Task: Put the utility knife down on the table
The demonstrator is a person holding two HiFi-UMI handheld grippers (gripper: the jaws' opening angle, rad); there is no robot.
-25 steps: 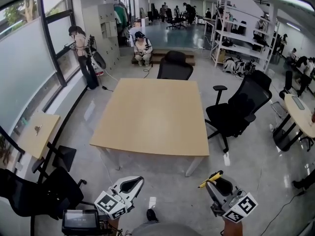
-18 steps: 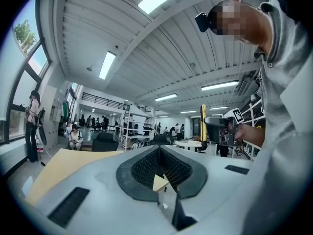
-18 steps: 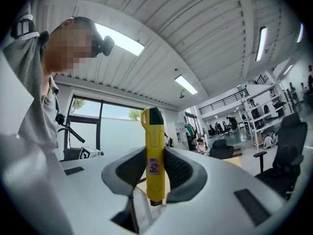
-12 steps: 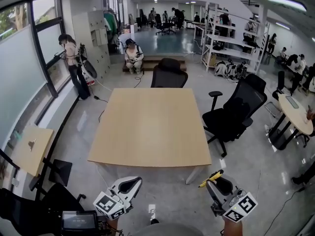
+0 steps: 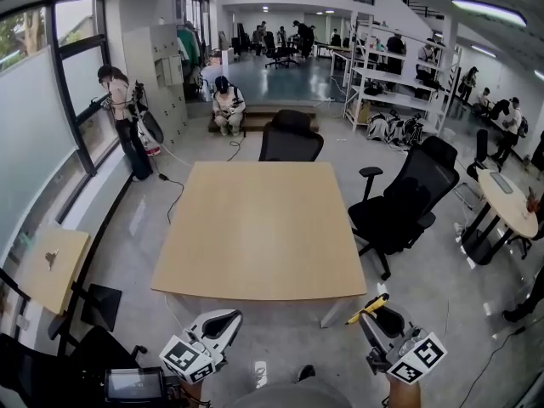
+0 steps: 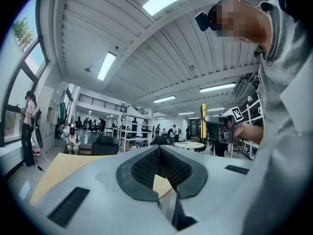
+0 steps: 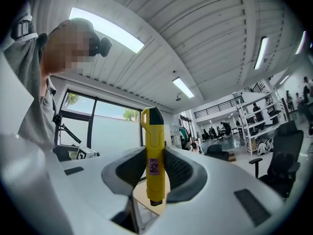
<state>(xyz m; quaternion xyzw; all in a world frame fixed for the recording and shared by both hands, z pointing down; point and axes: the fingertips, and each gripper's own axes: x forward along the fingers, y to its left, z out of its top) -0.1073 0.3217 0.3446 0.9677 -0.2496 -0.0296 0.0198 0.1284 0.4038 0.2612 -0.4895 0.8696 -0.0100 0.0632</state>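
Observation:
A yellow utility knife point(image 7: 154, 155) with a black tip stands upright between the jaws of my right gripper point(image 7: 156, 173), which is shut on it. In the head view the knife point(image 5: 365, 308) sticks out to the upper left of the right gripper point(image 5: 380, 320), held short of the near right corner of the tan table point(image 5: 259, 228). My left gripper point(image 5: 219, 323) hangs short of the table's near edge, jaws shut with nothing between them point(image 6: 159, 173). The left gripper view also catches the knife point(image 6: 203, 122) off to the right.
A black office chair point(image 5: 399, 202) stands at the table's right side, another chair point(image 5: 291, 138) at its far end. A small side table point(image 5: 51, 266) and dark equipment point(image 5: 132, 385) are at the left. People stand and sit at the back.
The view has drifted closer to the table, its near edge lower in the frame. Both grippers keep about the same place; the knife stays held.

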